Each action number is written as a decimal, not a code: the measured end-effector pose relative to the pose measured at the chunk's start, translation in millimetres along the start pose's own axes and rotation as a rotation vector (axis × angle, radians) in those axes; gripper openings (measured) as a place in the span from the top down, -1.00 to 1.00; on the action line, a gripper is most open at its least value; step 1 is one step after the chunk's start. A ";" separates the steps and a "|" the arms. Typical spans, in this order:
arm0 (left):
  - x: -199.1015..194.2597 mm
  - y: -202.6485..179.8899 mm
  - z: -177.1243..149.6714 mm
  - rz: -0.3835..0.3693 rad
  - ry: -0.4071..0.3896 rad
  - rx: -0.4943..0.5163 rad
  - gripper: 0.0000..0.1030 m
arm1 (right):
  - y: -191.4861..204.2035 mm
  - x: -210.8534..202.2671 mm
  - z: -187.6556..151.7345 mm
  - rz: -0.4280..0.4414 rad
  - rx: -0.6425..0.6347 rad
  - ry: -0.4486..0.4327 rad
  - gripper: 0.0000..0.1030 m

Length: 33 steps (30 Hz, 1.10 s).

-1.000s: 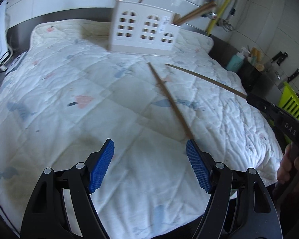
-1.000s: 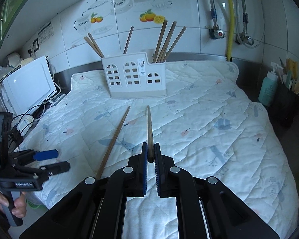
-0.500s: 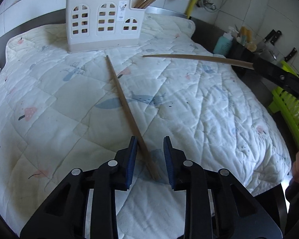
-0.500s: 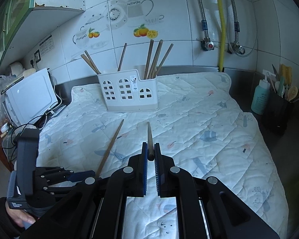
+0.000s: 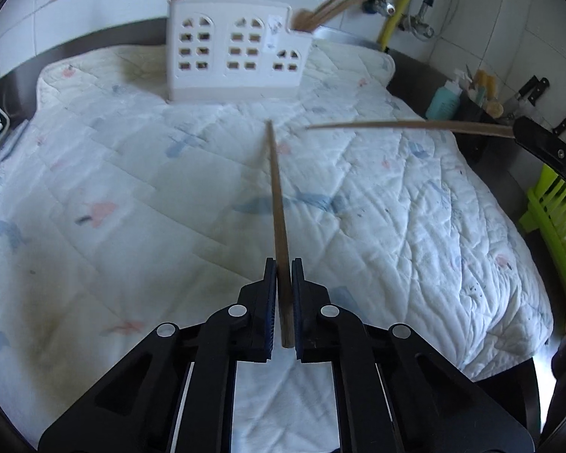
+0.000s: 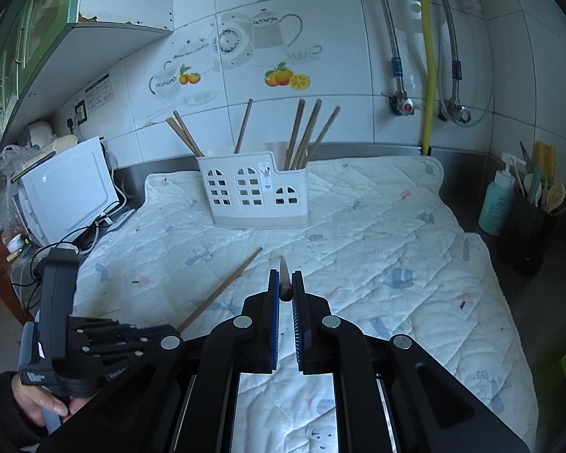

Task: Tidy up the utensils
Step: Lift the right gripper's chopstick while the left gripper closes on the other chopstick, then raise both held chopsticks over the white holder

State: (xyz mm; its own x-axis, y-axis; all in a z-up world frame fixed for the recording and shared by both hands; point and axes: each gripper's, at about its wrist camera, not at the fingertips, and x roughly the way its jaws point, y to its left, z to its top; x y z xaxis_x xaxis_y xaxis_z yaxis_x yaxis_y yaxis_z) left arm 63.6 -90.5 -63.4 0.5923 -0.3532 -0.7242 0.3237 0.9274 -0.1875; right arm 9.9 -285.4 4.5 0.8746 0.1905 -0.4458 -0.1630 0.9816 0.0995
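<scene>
Quilted mat (image 5: 132,196) bore white holder (image 5: 236,58); left gripper (image 5: 282,264) and right gripper (image 6: 286,277) each clamped one chopstick (image 5: 277,196).

Two chopsticks held off the quilt, a white holder behind them

One brown wooden chopstick (image 5: 277,204) is clamped at its thick end, its tip pointed toward the holder (image 5: 236,56). A second chopstick (image 5: 407,125) is held from the right, nearly level, its thin tip just right of the first one's tip; in the right wrist view only its short end (image 6: 285,277) is seen. The holder, white with arched window cut-outs, stands upright on the quilt, with more chopsticks (image 6: 307,134) leaned in its compartments.
</scene>
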 end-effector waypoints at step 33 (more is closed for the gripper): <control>-84.6 21.5 168.8 -0.078 -0.339 0.182 0.90 | 6.0 -4.9 222.1 0.084 -0.123 -0.141 0.87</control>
State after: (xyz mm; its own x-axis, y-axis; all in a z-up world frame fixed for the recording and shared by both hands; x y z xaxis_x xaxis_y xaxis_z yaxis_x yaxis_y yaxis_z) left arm 145.1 -61.4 105.8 0.7610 -0.4709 -0.4463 0.4852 0.8697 -0.0903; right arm 106.0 -283.6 204.9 0.9093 0.2765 -0.3109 -0.2851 0.9583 0.0183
